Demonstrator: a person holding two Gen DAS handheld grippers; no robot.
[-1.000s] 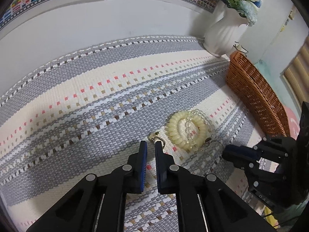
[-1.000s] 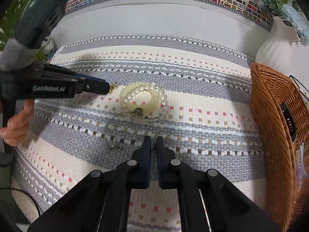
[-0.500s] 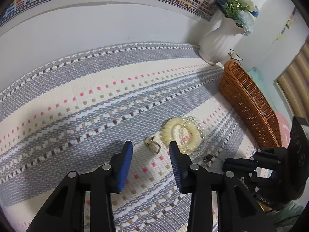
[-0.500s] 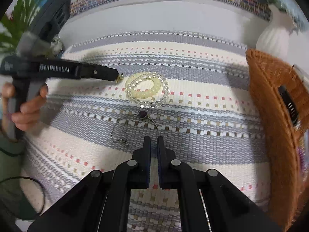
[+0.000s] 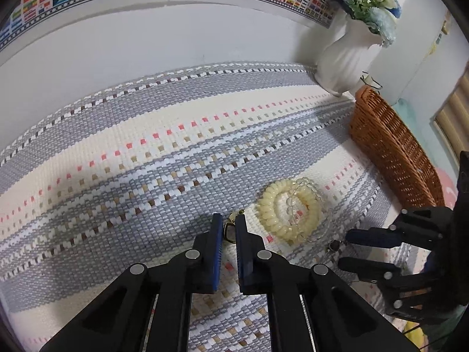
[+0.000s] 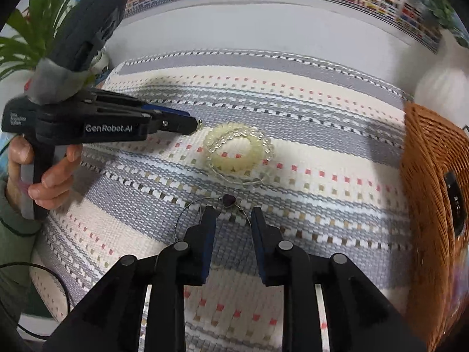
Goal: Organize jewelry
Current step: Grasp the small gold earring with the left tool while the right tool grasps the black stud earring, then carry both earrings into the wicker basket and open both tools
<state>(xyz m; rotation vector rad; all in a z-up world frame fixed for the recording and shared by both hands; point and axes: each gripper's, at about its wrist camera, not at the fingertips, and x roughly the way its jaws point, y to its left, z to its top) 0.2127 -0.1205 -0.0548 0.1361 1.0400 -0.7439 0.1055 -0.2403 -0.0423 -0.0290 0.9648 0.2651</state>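
Note:
A small gold earring [image 5: 230, 231] lies on the striped woven mat [image 5: 146, 146], and my left gripper [image 5: 228, 225] is shut on it. In the right wrist view that gripper [image 6: 194, 125] reaches in from the left, a glint of gold at its tip. Just right of it a cream coiled bracelet [image 5: 272, 214] [image 6: 212, 142] lies with a clear bead bracelet [image 5: 293, 208] [image 6: 234, 135] over it. A thin wire necklace with a dark heart pendant [image 6: 229, 199] [image 5: 334, 245] lies nearer. My right gripper [image 6: 233, 217] [image 5: 347, 250] is opening over the wire, its pads not touching it.
A brown wicker basket [image 5: 392, 152] [image 6: 425, 176] stands at the mat's right edge with a dark object inside. A white vase of flowers [image 5: 343, 58] stands behind it by the wall. A green plant [image 6: 29, 29] and a person's hand [image 6: 49, 182] are at the left.
My left gripper opened wide around the gold earring, then shut on it. My right gripper came closer to the necklace and its jaws parted from shut.

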